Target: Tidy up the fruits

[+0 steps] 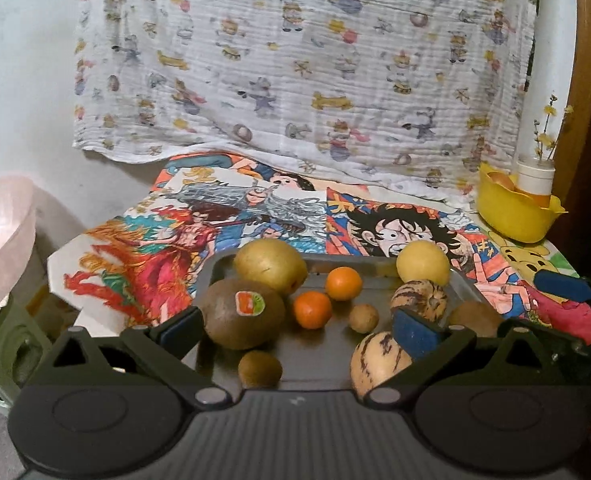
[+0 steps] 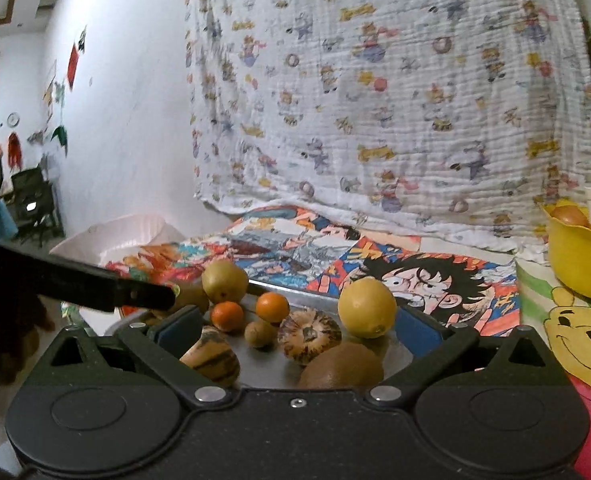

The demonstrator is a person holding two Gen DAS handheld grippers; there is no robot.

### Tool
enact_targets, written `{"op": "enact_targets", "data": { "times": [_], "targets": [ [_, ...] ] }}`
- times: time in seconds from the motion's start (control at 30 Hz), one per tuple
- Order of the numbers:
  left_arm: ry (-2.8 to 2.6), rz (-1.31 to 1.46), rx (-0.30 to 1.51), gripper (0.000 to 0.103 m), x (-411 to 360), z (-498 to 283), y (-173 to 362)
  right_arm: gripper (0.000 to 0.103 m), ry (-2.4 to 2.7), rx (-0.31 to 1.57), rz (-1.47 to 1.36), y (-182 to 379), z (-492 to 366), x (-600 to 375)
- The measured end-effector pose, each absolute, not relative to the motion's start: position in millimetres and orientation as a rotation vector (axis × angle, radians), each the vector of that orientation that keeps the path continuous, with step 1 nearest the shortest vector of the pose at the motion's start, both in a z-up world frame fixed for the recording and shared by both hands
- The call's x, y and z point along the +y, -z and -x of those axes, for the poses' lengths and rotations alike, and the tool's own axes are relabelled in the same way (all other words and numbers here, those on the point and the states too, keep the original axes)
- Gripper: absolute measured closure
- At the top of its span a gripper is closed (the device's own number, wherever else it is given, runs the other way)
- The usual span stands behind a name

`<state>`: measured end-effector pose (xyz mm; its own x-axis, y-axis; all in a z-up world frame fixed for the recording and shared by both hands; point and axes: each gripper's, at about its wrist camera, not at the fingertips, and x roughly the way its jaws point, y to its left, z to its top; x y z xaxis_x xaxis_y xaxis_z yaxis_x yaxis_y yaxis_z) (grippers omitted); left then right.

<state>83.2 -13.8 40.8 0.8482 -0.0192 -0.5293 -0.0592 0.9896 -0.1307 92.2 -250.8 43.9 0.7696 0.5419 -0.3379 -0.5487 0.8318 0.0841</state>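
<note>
Between the spread, empty fingers of the left gripper (image 1: pixel 295 330) and of the right gripper (image 2: pixel 299 330), both poised low over the metal tray (image 1: pixel 461 286), nearly all the fruit is unsorted — a stickered kiwi (image 1: pixel 243 314), two small oranges (image 1: pixel 312 309), striped melons (image 1: pixel 418 300), a yellow round fruit (image 1: pixel 423 267). Further out, the yellow bowl (image 1: pixel 511 216) seems to hold a piece or two and the pink bowl (image 1: pixel 3 232) shows nothing clearly — sorting looks barely begun.

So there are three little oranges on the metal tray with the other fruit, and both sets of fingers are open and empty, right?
Not quite: the tray holds two small oranges, not three, as the left wrist view shows. The rest stands: the left gripper and right gripper are open and empty.
</note>
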Motion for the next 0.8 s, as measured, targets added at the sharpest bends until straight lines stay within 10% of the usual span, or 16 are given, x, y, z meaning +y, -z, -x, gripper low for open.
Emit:
{"op": "enact_targets", "data": {
  "times": [0.8],
  "targets": [
    [-0.135,0.174,0.557,0.001,0.7,-18.6,-30.2,0.001,-0.464,0.37,-0.051,-45.4,-42.4,-244.8]
  ]
}}
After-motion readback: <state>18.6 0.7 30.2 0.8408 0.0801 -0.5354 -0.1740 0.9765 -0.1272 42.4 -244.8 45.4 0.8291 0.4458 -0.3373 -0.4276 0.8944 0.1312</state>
